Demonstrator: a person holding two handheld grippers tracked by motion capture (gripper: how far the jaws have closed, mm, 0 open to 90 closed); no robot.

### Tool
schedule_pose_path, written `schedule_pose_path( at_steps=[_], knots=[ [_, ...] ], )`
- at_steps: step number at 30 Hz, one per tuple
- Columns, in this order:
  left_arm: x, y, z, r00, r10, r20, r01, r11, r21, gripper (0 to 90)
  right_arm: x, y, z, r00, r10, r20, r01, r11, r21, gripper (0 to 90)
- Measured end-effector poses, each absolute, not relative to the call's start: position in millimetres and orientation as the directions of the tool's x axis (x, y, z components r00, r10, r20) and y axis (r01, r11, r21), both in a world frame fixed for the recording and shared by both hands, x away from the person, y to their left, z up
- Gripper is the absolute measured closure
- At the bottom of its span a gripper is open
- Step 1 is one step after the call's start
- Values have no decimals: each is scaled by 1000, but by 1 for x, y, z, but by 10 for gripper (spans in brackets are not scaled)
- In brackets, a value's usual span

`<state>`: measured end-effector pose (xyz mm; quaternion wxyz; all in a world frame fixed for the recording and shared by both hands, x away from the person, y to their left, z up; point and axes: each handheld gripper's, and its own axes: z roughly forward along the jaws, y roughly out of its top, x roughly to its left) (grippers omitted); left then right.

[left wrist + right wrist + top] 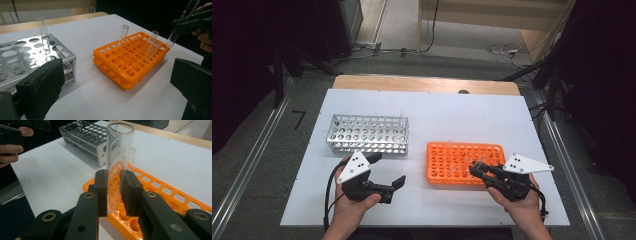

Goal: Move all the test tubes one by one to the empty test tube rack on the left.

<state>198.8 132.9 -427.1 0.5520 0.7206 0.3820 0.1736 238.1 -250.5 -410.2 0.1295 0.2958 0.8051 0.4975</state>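
**Right gripper clamps glass tube over orange rack**

High view: right gripper [476, 170] at the near right corner of the orange rack [464, 162] on the bench [472, 117]; left gripper [388, 171] has jaws wide apart, nothing btwn, just in front of the metal rack [368, 133].

Left gripper view: three tubes lean in orange rack; one stands in metal rack.

Right gripper view: jaws pinch a clear tube [117, 165], upright, w/ its bottom just above the orange rack's holes.
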Motion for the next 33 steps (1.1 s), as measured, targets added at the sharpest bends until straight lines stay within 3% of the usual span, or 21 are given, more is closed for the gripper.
schedule_pose_path(
  at_steps=[20, 27, 33],
  knots=[
    [193, 117, -419, 683, 707, -181, 352, -103, 930, 7, 222, -215, -414, -851, 518, 85, 319, 381, 868, 736],
    [191, 109, -417, 709, 678, -195, 357, -106, 928, 36, 219, -203, -419, -866, 494, 80, 311, 406, 859, 736],
    [189, 99, -416, 707, 680, -192, 367, -121, 922, 123, 216, -194, -422, -876, 476, 75, 303, 425, 853, 736]
  ],
)
